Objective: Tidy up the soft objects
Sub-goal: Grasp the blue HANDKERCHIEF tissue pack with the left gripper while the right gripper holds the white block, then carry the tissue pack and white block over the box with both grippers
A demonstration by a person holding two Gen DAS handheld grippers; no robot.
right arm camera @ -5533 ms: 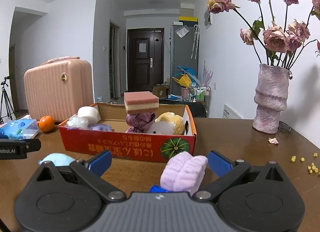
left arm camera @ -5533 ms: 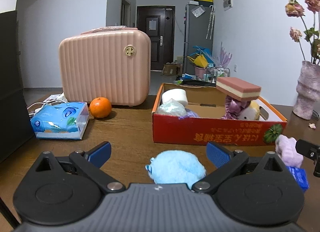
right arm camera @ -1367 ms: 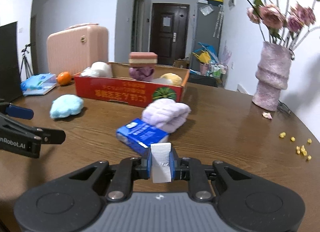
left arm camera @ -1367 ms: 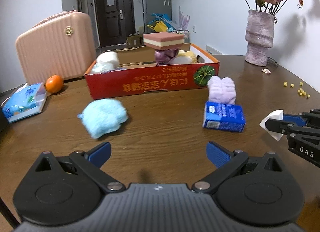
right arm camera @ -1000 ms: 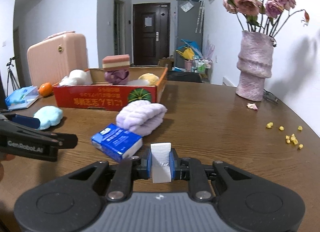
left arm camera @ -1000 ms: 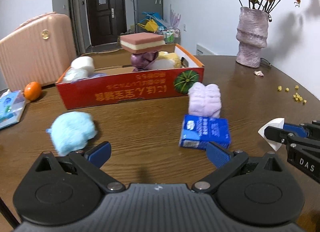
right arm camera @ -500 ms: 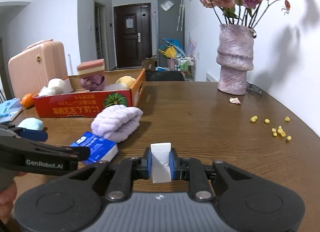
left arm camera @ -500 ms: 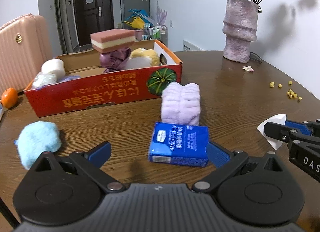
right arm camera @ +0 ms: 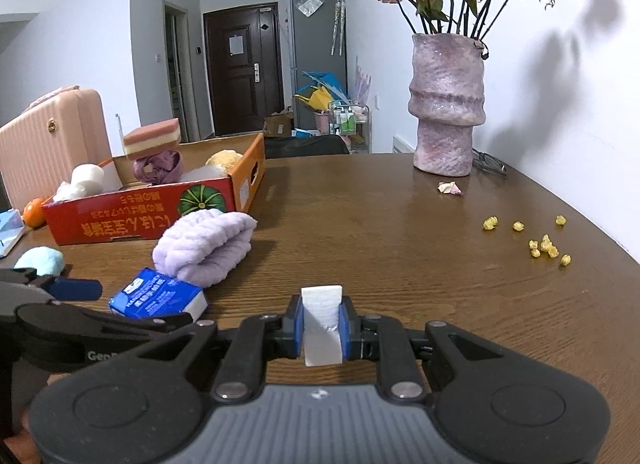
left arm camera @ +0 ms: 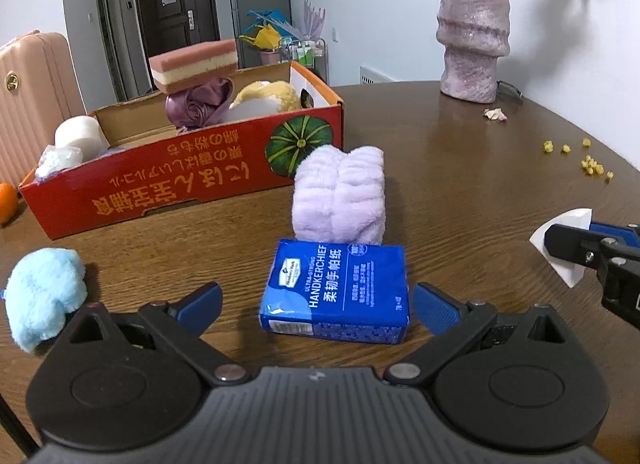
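Sponge, plush and cloth already sit in the red box [left arm camera: 180, 188], but the lilac towel [left arm camera: 340, 194], blue tissue pack [left arm camera: 338, 290] and blue puff [left arm camera: 42, 296] lie on the worktop [left arm camera: 460, 184], left gripper [left arm camera: 316, 306] spread around the pack, right gripper [right arm camera: 322, 330] pinching a white wad [right arm camera: 322, 328].

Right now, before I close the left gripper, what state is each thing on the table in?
left gripper: open, jaws either side of the tissue pack
right gripper: shut on white foam piece
blue tissue pack: flat on table, sealed
purple towel: folded, behind the pack
blue plush: loose on table
red box: open, holding soft items
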